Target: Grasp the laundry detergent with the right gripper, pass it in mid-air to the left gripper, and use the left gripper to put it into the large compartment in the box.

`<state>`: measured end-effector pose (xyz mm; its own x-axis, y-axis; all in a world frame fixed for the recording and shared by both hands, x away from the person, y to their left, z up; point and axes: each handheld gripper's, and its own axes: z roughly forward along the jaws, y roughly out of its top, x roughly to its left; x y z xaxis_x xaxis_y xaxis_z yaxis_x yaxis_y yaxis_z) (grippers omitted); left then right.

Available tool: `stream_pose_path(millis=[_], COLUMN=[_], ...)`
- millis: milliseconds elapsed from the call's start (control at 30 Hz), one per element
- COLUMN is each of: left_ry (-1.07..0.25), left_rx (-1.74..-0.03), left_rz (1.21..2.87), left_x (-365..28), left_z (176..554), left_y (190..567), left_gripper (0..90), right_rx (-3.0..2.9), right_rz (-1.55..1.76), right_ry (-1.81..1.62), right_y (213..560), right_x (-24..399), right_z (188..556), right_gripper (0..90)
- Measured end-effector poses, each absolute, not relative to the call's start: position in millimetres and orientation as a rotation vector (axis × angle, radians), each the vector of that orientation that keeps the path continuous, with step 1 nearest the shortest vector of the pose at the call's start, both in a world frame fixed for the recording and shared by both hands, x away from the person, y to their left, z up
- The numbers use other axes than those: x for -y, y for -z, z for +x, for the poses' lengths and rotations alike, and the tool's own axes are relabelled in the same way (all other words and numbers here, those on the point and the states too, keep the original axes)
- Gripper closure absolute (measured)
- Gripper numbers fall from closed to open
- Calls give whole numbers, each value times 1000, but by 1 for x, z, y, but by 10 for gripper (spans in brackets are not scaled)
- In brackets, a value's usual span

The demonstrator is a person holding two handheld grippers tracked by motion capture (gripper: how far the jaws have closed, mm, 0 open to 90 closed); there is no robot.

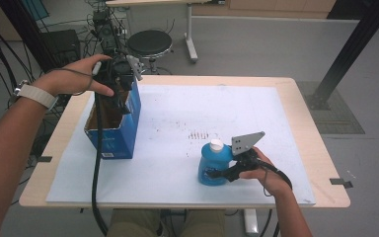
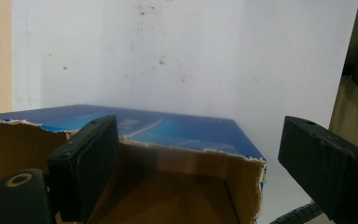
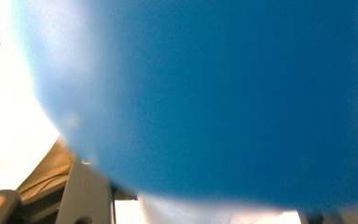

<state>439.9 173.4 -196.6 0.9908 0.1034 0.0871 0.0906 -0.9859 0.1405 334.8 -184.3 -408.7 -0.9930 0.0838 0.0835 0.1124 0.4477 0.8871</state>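
Note:
An open blue cardboard box (image 1: 113,133) with a torn brown rim (image 2: 186,149) stands at the table's left. My left gripper (image 1: 121,101) hangs over its far end, pointing down, jaws wide apart (image 2: 198,128). One jaw is over the box's inside and the other is outside its wall; neither pad touches the card. Near the front, right of centre, an upright blue bottle (image 1: 212,163) with a white cap (image 1: 217,144) stands on the white sheet. My right gripper (image 1: 216,174) is shut on its lower body. The bottle (image 3: 214,93) shows blurred and very close in the right gripper view.
A white sheet (image 1: 177,108) covers most of the wooden table (image 1: 316,163). The left gripper's black cable (image 1: 96,163) drops past the box and over the front edge. Beyond the table stand a round stool (image 1: 149,43) and a black post (image 1: 355,44).

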Motion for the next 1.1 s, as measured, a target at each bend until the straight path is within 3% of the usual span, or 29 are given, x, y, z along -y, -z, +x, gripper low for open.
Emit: stream_pose_path(millis=[1100], left_ry=[-146], left_rx=[-150], left_rz=[3013], left_x=[-169], left_z=[439], left_y=[195], left_gripper=[131], right_rx=[2645], right_rz=[-177], right_ry=[1629], right_y=[409], right_x=[185], right_z=[336], right_gripper=[424])
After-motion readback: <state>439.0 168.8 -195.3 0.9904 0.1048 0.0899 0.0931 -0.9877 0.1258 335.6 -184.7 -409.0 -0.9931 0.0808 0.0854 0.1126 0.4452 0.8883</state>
